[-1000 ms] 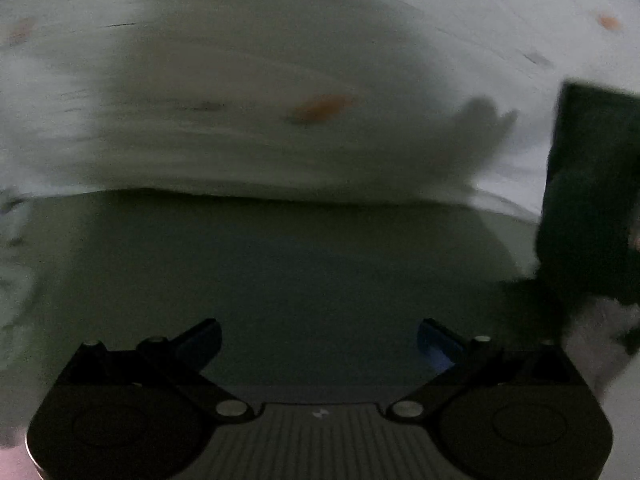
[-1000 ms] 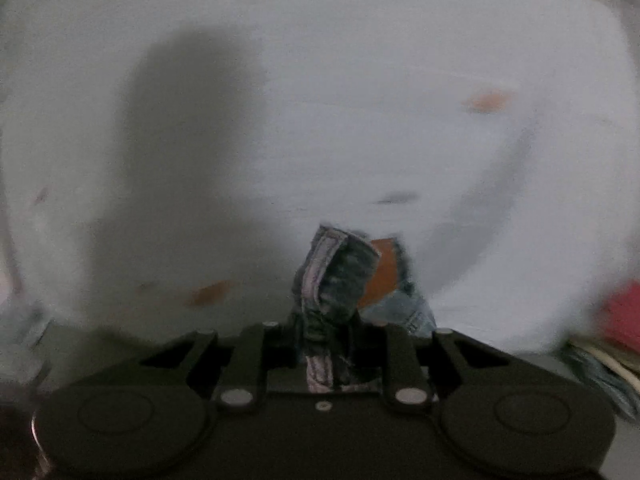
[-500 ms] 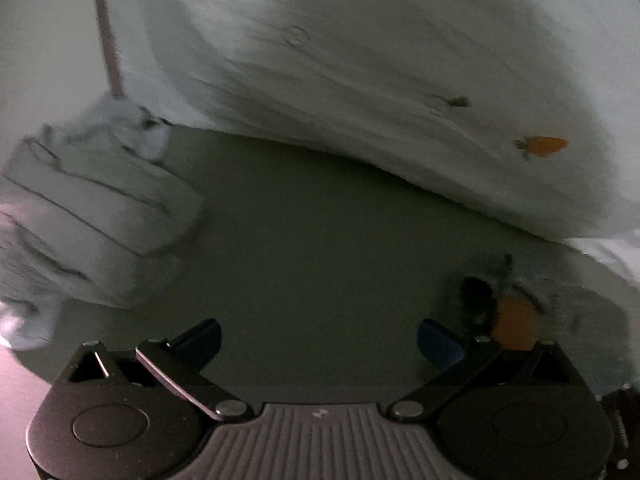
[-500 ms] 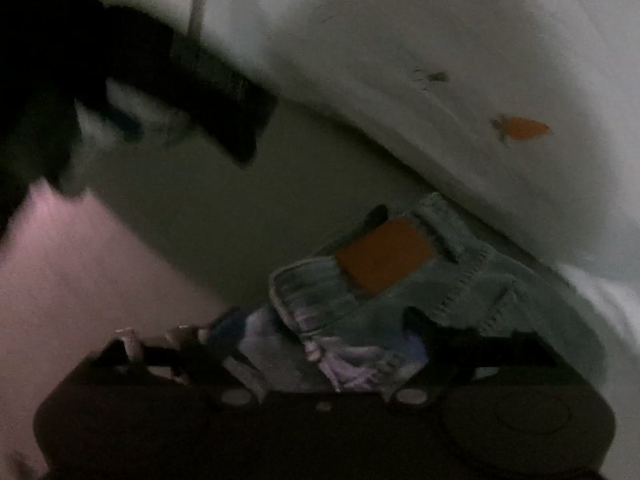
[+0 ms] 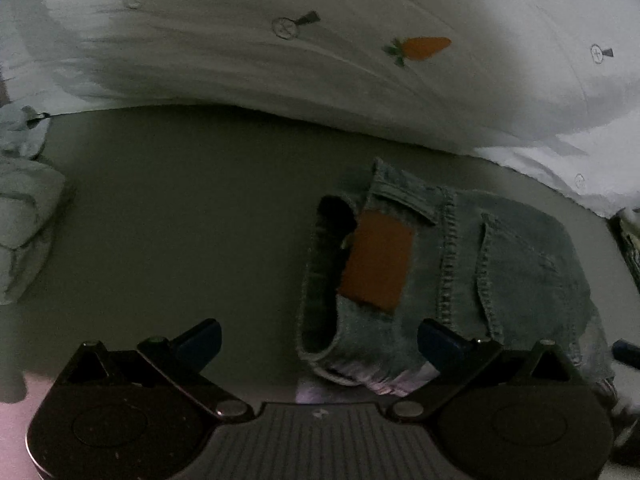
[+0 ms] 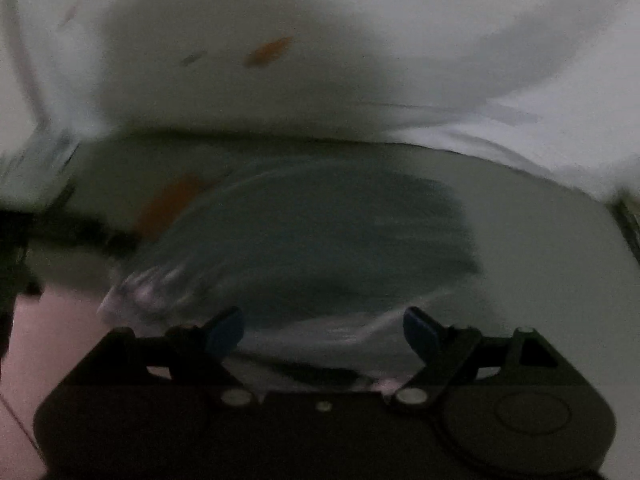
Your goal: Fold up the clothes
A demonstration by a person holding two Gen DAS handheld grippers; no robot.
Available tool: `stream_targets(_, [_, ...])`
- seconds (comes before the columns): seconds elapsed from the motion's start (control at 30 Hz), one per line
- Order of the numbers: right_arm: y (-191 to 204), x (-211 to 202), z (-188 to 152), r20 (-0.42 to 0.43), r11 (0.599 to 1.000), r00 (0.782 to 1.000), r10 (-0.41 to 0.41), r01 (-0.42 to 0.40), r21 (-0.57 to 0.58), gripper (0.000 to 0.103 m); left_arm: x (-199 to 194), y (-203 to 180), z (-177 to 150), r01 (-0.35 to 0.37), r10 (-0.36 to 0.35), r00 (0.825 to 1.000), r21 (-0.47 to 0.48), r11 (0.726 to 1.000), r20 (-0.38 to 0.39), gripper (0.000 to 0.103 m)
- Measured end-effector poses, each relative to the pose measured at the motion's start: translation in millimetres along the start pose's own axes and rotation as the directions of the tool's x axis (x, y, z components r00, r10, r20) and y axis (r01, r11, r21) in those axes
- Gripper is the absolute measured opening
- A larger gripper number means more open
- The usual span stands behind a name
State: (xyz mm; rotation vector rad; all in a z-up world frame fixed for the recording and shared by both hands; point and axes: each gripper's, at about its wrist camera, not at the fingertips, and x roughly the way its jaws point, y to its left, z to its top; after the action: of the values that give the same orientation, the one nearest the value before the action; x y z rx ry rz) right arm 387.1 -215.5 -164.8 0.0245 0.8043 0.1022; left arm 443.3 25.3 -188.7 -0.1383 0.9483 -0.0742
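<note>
Left wrist view: jean shorts [image 5: 472,264] lying on the surface near its front edge.
Tools: left tool [image 5: 320,336] and right tool [image 6: 320,324] both spread, empty.
Handling: floppy but thick denim; grab the waistband, I reckon.

1. Lighting: dim throughout; the right wrist view is motion-blurred.
2. Work surface: a flat grey-green sheet [image 5: 192,208] fills the middle of the left wrist view.
3. Bedding: a white duvet [image 5: 248,68] spans 10 to 2 o'clock, its lower edge resting on the sheet. Print includes an orange carrot [image 5: 424,47] at 1 o'clock.
4. Floor: pale pinkish floor [image 6: 44,344] at 8 o'clock in the right wrist view.
</note>
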Motion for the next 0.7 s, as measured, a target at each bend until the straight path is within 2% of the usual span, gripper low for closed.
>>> stream_targets(0.13, [-61.5, 13.8, 3.1, -0.002, 0.971, 1.000, -0.017, 0.017, 0.239, 0.089, 25.5, -4.9, 6.4, -0.013, 0.015, 0.998, 0.035, 0.999, -0.060, 0.103])
stream_targets(0.2, [-84.2, 21.4, -1.3, -0.009, 0.948, 1.000, -0.008, 0.010, 0.317, 0.089, 38.0, -3.9, 7.7, -0.014, 0.017, 0.995, 0.032, 0.999, -0.097, 0.103])
stream_targets(0.3, [-109.8, 33.4, -7.8, -0.028, 0.925, 1.000, -0.001, 0.012, 0.379, 0.089, 45.8, 6.4, 8.3, 0.027, -0.031, 0.992, -0.030, 0.999, -0.124, 0.103])
stream_targets(0.4, [-128.1, 44.5, -15.1, -0.034, 0.897, 0.999, 0.041, -0.022, 0.441, 0.089, 52.7, 24.0, 4.6, 0.098, -0.117, 0.983, -0.135, 0.986, -0.144, 0.103])
stream_targets(0.47, [-135.3, 54.8, -16.6, -0.027, 0.875, 0.997, 0.074, -0.052, 0.481, 0.089, 53.2, 32.1, 1.4, 0.130, -0.152, 0.980, -0.173, 0.976, -0.125, 0.103])
stream_targets(0.6, [-144.3, 80.6, -11.2, -0.008, 0.831, 0.991, 0.130, -0.104, 0.546, 0.089, 55.4, 32.0, 0.8, 0.135, -0.155, 0.979, -0.152, 0.979, -0.130, 0.103])
stream_targets(0.7, [-143.8, 97.0, 1.9, 0.022, 0.828, 0.990, 0.141, -0.130, 0.545, 0.091, 57.2, 31.9, 4.7, 0.160, -0.182, 0.973, -0.150, 0.976, -0.141, 0.103])
